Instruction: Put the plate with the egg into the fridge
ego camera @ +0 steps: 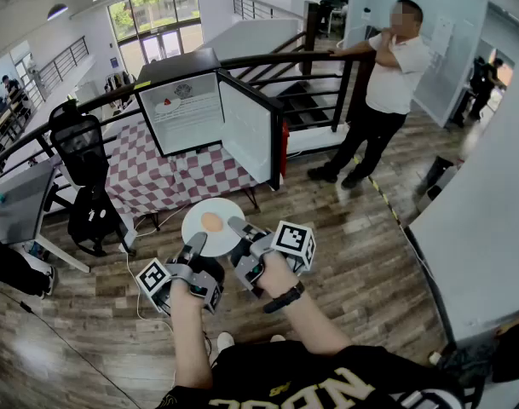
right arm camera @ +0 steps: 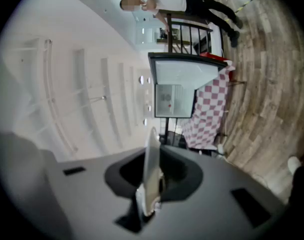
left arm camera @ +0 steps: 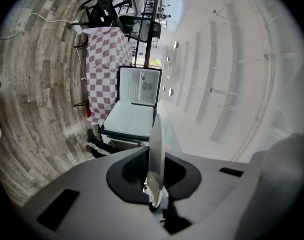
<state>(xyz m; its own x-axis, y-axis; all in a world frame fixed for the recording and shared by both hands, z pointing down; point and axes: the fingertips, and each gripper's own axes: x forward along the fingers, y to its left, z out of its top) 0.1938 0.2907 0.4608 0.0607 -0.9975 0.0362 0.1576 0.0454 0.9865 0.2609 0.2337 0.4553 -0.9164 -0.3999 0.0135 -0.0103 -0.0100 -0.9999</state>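
The plate point(ego camera: 193, 227) with the egg point(ego camera: 212, 221) on it sits just below the centre of the head view, held level over the wood floor point(ego camera: 370, 254) and not yet in the fridge point(ego camera: 184, 109). The left gripper point(ego camera: 195, 247) has its jaws clenched on the plate's near left rim; in the left gripper view the plate stands edge-on, a thin white sliver pinched between the nearly closed jaws. The right gripper point(ego camera: 240, 231) grasps the near right rim the same way, and its own view shows the rim clamped between jaws with only the plate's thickness between them. Both grippers lie side by side, close together, at the lower centre of the head view. The fridge is above the plate in the frame, well apart from it, standing on a table with a checked cloth point(ego camera: 170, 181); its door point(ego camera: 246, 130) hangs open to the right. A black chair point(ego camera: 80, 147) stands at the left of the frame. At the upper right a person point(ego camera: 387, 83) leans on a dark railing point(ego camera: 310, 58).
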